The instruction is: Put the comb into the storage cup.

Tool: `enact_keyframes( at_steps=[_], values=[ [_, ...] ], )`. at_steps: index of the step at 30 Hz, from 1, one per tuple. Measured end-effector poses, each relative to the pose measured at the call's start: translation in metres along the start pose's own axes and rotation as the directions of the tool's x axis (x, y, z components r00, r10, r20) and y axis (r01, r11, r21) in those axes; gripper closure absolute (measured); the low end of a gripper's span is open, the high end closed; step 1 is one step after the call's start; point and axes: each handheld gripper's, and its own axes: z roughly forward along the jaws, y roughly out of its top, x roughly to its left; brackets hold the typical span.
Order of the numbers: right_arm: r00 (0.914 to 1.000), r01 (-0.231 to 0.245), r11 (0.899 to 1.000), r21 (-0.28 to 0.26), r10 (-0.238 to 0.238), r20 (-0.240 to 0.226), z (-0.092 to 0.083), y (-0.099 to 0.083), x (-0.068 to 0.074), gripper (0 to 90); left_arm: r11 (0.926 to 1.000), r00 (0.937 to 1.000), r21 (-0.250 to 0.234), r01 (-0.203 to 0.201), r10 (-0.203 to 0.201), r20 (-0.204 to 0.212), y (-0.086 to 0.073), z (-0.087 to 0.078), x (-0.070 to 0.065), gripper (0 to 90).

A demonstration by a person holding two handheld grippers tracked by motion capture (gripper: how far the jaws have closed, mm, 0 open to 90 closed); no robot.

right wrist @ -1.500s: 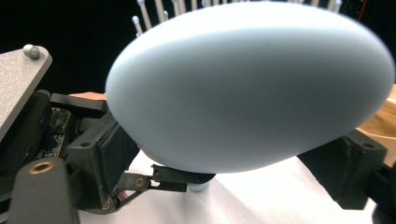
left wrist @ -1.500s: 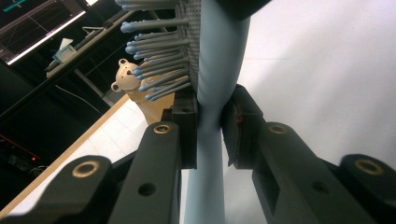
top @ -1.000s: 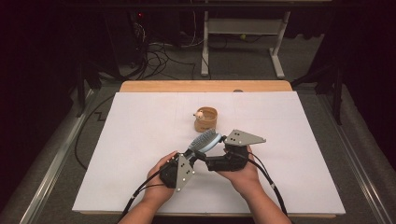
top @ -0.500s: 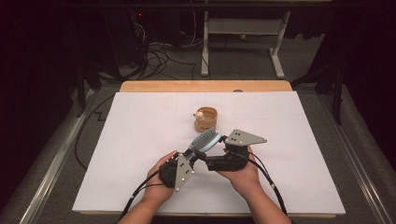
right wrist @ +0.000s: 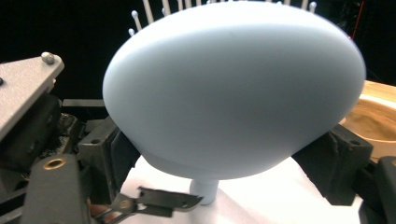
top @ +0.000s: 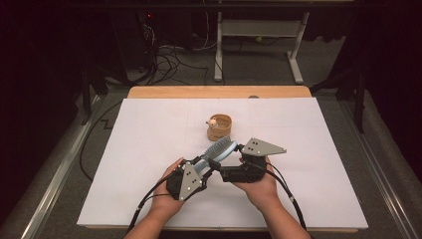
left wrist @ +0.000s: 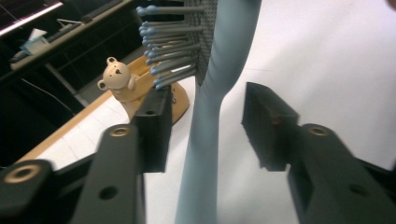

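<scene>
The left gripper (left wrist: pixel 205 128) has just been opening its jaws, and that is the change to watch: in the left gripper view the slim handle of the pale blue plastic hairbrush (left wrist: pixel 212 107) runs up between the two black pads with a clear gap on either side, so this gripper has let go while the handle sits between its jaws. The right gripper (right wrist: pixel 233 158) is clenched on the rounded back of the brush head, which bulges large and smooth in the right gripper view with pads pressed in at both flanks and white-tipped bristles poking up beyond the top edge. From the high view the hairbrush (top: pixel 215 151) is lifted just off the white surface (top: pixel 149 149) near the person's side, spanning between the left gripper (top: pixel 196 169) and the right gripper (top: pixel 234 167), head angled toward the small round wooden cup with a bear figure (top: pixel 219 127) that stands just beyond it. The bear (left wrist: pixel 116 77) peers over the cup's rim close behind the bristles. The judgement here: this reads as a handover, with the brush's weight now carried by the right gripper alone. With the left one freed, the right is placed to move the brush on, perhaps toward the cup, though the hold on a smooth curved head could slip
</scene>
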Motion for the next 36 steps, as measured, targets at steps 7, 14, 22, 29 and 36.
enact_keyframes(
  at_steps=[7, 14, 22, 29, 36],
  values=[
    [1.0000, -0.002, 1.000, -0.010, 0.002, 0.006, -0.002, -0.001, -0.002, 20.7, 0.9986, 0.9982, 0.000, 0.053, -0.053, 0.027, -0.009, -0.011, 0.011, 44.8],
    [0.9998, 0.005, 1.000, -0.019, -0.005, 0.019, -0.006, 0.000, -0.003, 20.7, 0.9920, 0.9912, -0.015, 0.125, -0.125, 0.045, -0.018, -0.020, 0.024, 38.0],
    [0.9992, 0.008, 1.000, -0.020, -0.007, 0.040, -0.013, 0.001, -0.007, 20.7, 0.9880, 0.9878, 0.001, 0.154, -0.154, 0.023, -0.029, -0.030, 0.037, 34.0],
    [0.9985, 0.005, 0.999, -0.035, -0.003, 0.054, -0.022, 0.001, -0.011, 20.7, 0.9810, 0.9809, 0.003, 0.194, -0.194, 0.012, -0.039, -0.036, 0.046, 31.1],
    [0.9977, 0.001, 0.999, -0.053, 0.003, 0.068, -0.031, -0.001, -0.015, 20.7, 0.9700, 0.9700, -0.008, 0.243, -0.243, -0.006, -0.049, -0.042, 0.055, 27.6]
  ],
)
